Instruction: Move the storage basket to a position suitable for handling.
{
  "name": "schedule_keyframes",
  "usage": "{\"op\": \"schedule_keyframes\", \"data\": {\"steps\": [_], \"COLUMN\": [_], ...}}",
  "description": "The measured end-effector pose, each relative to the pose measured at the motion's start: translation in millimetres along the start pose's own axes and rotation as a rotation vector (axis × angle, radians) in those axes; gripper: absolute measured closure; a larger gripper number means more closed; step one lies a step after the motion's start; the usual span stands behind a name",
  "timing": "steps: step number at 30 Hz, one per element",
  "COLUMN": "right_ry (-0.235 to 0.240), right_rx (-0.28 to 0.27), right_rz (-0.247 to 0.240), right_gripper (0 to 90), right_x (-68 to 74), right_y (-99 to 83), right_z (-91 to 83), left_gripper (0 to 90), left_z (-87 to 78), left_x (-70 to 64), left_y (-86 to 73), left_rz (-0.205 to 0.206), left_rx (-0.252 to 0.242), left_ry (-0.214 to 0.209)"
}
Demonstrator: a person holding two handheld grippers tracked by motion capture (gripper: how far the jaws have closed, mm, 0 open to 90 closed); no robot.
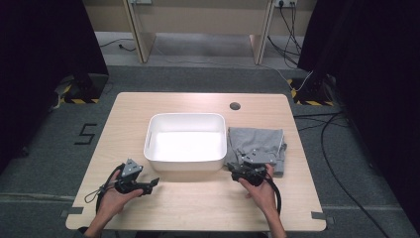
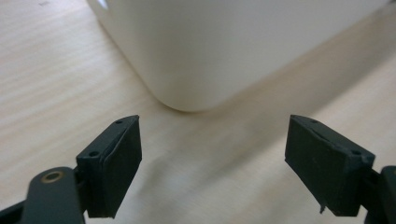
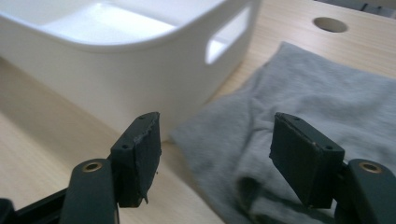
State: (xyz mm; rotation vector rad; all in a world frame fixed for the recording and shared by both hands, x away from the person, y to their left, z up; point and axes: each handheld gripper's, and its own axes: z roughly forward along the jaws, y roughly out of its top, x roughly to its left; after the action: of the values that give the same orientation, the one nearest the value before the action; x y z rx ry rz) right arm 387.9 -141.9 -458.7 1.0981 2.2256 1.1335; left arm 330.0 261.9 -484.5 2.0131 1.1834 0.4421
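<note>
Currently right gripper (image 1: 236, 171) hovers, jaws spread, over near corner of grey cloth (image 1: 257, 143) beside white bin (image 1: 184, 163); left gripper (image 1: 148, 185) open near bin's front-left corner.

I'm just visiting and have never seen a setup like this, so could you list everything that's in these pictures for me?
Table: one, light wood, centre of the high view, with a round hole near its far edge.
Tub: one, white, nothing inside it, mid-table; a handle slot shows in its side wall.
Cloth: one, grey, folded, lying on the table right of the tub.
Cables: several, black, on the grey floor at the right.
Floor marking: one, black figure 5, left of the table.
Curtains: black, at both sides.
Left gripper: one, black, open, near the tub's near left corner, holding nothing.
Right gripper: one, black, open over the cloth's near edge.
Hands: two, one holding each gripper.
</note>
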Motion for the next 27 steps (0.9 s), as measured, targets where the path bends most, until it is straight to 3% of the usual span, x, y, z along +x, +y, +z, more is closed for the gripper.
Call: {"op": "schedule_keyframes", "data": {"steps": [4, 7, 15, 18, 24, 27], "right_ry": [-0.025, -0.037, -0.045, -0.049, -0.090, -0.125], "right_rx": [0.002, 0.011, 0.028, 0.063, 0.104, 0.132], "right_rz": [0.030, 0.045, 0.069, 0.077, 0.028, -0.024], "right_gripper": [31.9, 31.4, 31.0, 30.9, 32.2, 33.2], "right_x": [-9.6, -13.7, -21.8, -23.1, -23.2, -20.2], "right_y": [1.1, 1.6, 3.4, 1.1, -2.8, -5.2], "right_z": [-2.5, -1.0, 8.3, 15.0, 26.3, 29.9], "left_gripper": [19.5, 19.5, 16.3, 15.4, 15.3, 15.3], "left_z": [0.2, 3.0, 7.3, 7.8, 7.8, 7.7], "left_x": [-19.4, -25.6, -27.2, -27.5, -27.5, -27.6], "left_y": [-6.7, -9.7, -14.0, -14.5, -14.5, -14.6], "left_rz": [0.040, 0.063, 0.069, 0.070, 0.069, 0.069], "left_rx": [0.027, 0.044, 0.038, 0.032, 0.032, 0.032], "left_ry": [-0.044, -0.043, -0.065, -0.064, -0.064, -0.064]}}
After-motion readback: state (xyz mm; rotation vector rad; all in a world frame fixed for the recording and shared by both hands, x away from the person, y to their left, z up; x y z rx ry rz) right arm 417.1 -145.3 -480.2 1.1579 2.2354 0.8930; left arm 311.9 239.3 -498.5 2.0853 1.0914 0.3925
